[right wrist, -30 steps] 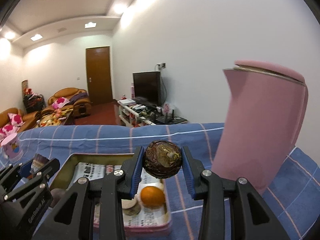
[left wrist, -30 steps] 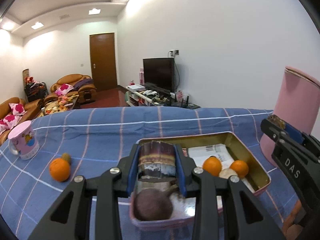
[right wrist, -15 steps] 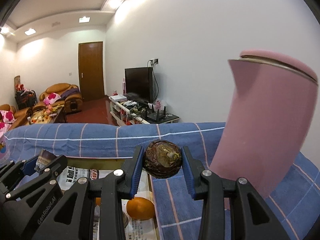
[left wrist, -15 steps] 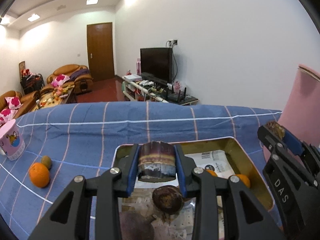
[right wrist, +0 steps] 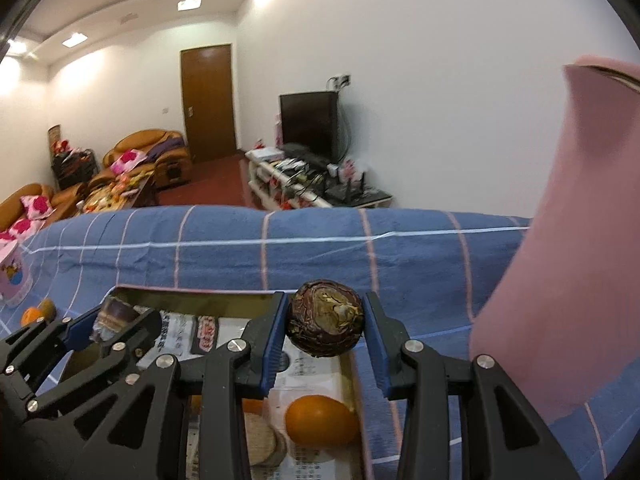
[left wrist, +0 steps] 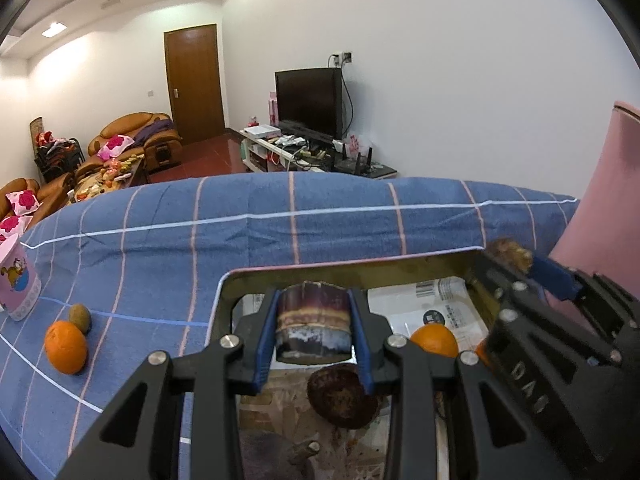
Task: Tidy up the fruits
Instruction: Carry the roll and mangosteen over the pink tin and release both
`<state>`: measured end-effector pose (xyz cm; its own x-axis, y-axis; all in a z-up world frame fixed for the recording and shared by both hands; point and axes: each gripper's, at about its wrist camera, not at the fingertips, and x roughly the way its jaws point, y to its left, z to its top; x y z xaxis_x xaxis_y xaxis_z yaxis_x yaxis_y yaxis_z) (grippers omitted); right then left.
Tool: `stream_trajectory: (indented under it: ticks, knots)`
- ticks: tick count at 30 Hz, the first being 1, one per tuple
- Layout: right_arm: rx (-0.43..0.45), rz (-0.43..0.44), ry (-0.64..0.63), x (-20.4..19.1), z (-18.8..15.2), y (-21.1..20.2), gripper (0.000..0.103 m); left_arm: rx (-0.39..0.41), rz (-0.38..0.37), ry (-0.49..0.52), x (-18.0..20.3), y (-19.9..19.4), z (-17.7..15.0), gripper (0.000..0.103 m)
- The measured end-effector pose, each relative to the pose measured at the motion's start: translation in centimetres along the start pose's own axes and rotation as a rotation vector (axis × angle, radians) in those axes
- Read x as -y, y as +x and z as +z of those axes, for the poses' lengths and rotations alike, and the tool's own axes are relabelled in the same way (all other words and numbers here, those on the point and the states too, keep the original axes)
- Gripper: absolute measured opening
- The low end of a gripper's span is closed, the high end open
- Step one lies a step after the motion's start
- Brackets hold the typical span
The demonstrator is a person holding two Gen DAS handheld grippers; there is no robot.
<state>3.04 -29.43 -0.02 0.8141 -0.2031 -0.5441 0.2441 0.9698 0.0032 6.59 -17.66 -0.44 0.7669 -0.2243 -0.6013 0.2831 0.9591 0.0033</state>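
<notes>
Left wrist view: your left gripper [left wrist: 314,330] is clamped on a sugarcane chunk [left wrist: 314,322] over the metal tray [left wrist: 400,266]. Your right gripper [right wrist: 325,330] pinches a wrinkled passion fruit [right wrist: 325,322] above the tray's 3 o'clock rim. Next, lower and release both. An orange [left wrist: 65,347] and kiwi [left wrist: 79,317] wait at 9 o'clock on the worktop [left wrist: 160,240].

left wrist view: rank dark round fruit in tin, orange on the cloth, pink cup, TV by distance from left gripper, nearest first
1. Dark round fruit, in the tin just below the left gripper.
2. Orange, on the cloth, left.
3. Pink cup, far left edge, beyond the orange.
4. TV, across the room at the wall.
</notes>
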Motion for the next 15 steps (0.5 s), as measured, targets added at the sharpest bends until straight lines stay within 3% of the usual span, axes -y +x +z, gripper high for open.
stream_trajectory:
  ticks: [9, 15]
  knots:
    - [-0.091, 0.111, -0.007, -0.5, -0.2, 1.6, 0.040, -0.034, -0.011, -0.017, -0.4, 0.8, 0.4, 0.036]
    - [-0.109, 0.129, 0.002, -0.4, -0.4, 1.9, 0.040, -0.040, -0.013, -0.014, -0.5, 1.0, 0.6, 0.036]
